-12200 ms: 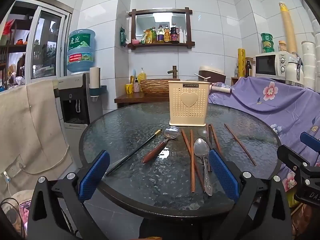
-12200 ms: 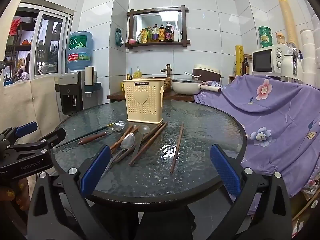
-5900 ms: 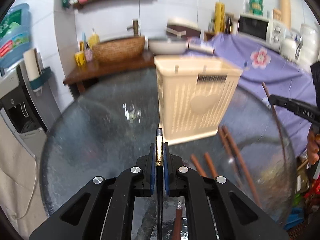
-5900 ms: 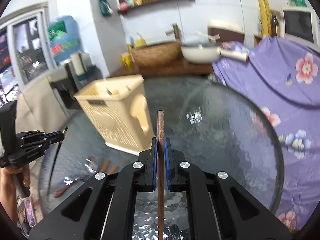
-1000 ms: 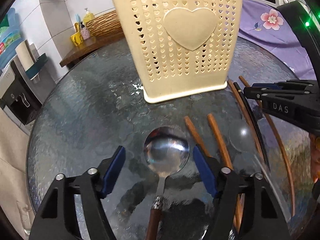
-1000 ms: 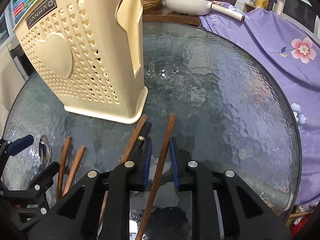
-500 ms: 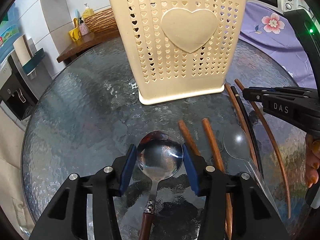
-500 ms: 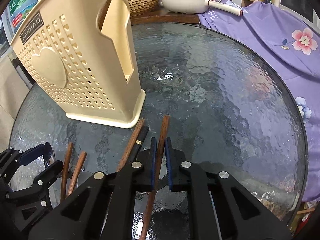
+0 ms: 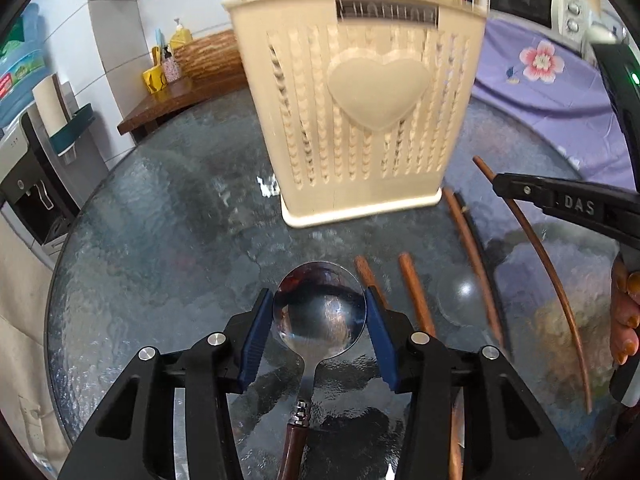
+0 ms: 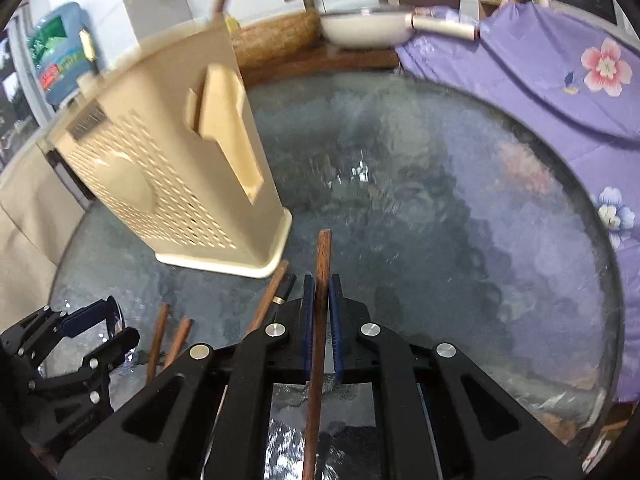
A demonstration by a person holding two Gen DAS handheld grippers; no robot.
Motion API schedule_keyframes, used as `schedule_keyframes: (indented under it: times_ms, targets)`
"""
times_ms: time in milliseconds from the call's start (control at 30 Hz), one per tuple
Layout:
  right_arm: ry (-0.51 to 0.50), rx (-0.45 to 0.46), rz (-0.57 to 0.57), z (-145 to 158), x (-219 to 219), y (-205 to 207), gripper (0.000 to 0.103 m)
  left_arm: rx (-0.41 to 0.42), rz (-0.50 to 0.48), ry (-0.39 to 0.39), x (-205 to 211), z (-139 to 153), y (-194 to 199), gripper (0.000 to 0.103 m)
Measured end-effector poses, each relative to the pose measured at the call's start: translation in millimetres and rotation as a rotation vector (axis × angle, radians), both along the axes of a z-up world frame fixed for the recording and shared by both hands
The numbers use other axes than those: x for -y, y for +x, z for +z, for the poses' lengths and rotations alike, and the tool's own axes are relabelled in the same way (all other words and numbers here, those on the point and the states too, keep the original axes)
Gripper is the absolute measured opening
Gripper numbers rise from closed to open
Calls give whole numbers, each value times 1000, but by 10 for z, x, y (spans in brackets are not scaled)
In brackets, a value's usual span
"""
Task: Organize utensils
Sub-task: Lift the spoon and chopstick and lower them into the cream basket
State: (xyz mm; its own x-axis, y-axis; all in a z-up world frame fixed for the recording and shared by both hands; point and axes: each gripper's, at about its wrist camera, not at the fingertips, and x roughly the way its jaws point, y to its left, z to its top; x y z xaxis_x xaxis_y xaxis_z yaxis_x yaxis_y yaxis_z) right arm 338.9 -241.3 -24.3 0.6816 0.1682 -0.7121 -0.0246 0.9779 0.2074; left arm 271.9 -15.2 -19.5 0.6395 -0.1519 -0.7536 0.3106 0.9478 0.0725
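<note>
Round textured-glass table (image 9: 168, 216), white-tiled kitchen behind. "DAS" on right gripper (image 10: 320, 312), pinching brown chopstick (image 10: 322, 264). Left gripper (image 9: 319, 312) clamps spoon (image 9: 319, 312) bowl; holder (image 9: 360, 112) label blurred.

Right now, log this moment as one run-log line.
left gripper: shut on spoon | right gripper: shut on chopstick | holder: upright on table

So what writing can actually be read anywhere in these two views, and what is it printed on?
"DAS": white letters on the black body of the right gripper, seen from the left wrist view.
Dark label strip near the top of the cream utensil holder: smeared by blur, unreadable in both views.
Label on the blue water jug: red and green print, too blurred to read.
Nothing else legible.
</note>
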Motion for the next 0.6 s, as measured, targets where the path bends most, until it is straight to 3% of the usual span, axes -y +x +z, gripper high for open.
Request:
schedule_keyframes:
  times_ms: [400, 600]
  targets:
    - [55, 336, 143, 1133, 110, -846, 8, 205, -19, -126, -142, 871, -460, 45]
    - [34, 382, 208, 1328, 85, -1093, 8, 249, -44, -139, -120, 1025, -634, 45]
